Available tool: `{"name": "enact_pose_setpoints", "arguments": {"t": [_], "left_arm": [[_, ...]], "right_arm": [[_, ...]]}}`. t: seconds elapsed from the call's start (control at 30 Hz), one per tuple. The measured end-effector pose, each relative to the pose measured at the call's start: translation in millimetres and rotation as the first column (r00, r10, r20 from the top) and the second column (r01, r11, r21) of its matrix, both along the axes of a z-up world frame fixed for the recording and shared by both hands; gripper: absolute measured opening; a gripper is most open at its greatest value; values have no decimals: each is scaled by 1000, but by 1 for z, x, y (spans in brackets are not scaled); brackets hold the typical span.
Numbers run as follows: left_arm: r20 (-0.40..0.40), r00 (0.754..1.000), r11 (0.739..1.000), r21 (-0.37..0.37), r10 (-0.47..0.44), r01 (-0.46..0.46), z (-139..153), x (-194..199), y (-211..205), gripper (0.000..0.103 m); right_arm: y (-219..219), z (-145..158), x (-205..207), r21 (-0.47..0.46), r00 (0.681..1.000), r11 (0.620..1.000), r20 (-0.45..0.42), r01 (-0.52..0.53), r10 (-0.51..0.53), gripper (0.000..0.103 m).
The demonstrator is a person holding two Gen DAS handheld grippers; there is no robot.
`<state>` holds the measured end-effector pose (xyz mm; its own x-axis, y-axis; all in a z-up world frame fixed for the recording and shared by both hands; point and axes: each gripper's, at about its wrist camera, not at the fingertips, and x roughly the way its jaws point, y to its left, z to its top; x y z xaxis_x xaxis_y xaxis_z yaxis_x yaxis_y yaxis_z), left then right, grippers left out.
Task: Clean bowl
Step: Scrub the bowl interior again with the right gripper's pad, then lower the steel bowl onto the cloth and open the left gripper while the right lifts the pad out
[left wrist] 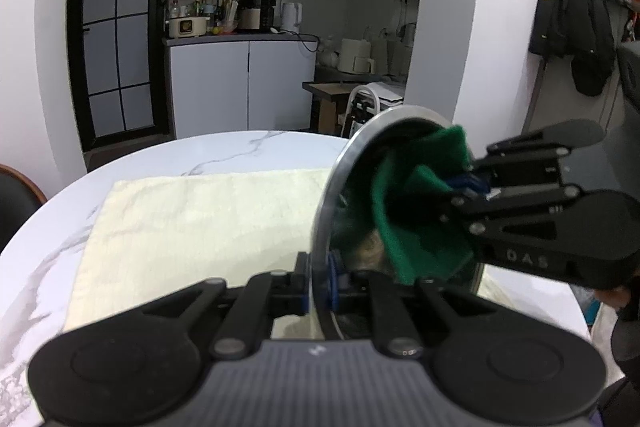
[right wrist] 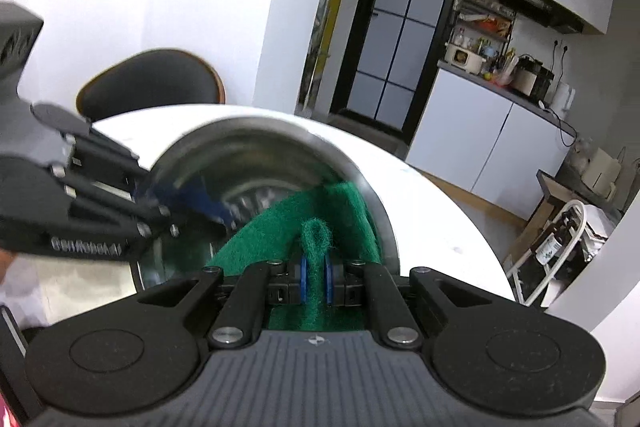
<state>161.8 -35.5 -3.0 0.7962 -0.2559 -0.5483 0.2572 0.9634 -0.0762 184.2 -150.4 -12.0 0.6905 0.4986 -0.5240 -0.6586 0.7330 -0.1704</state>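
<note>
So the left gripper (left wrist: 319, 281) has its blue-padded fingers pinched tight on the rim of the shiny stainless steel bowl (left wrist: 354, 143), holding it tipped up on edge above the table, mouth facing right. The right gripper (right wrist: 315, 281) is clamped on a bunched-up fold of the green scouring pad (right wrist: 320, 211), and that pad is pushed against the inside of the bowl. What's hard to see: the bowl's bottom edge is cut off behind the left gripper's body in the left wrist view, and most of the inner wall is covered by the pad or lost in blur and reflections, so I can't tell how clean it is. There's a pale smudgy patch low inside, but it could be a reflection. Below and to the left of the bowl lies a cream-coloured rectangular cloth mat (left wrist: 192, 223) on the round white marble-look table (left wrist: 224, 151). The table's curved edge runs near the right gripper, with a black chair with a wooden rim (right wrist: 152, 83) beyond the far side.
</note>
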Motion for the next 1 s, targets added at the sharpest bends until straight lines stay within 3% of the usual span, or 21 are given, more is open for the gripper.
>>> {"name": "enact_pose_setpoints", "arguments": {"t": [0.23,0.4,0.63,0.77,1.0], "left_arm": [[8,1000,1000,15,-25,24,-2,-2,-6,10],[14,1000,1000,27,-12,12,-4,-3,-3,10],[13,999,999,-29,35,-35,3,-5,21,9],[4,999,998,-20,52,-52,2,-5,27,10],[-4,998,997,-18,69,-69,4,-4,31,11]], "right_arm": [[10,8,-19,87,998,994,-9,-58,59,9],[22,7,-21,83,991,989,-42,-126,130,9],[7,18,-5,166,999,985,-23,-33,38,9],[2,11,1,99,999,995,-20,28,-26,9],[-1,3,4,22,998,999,-51,40,-39,9]]}}
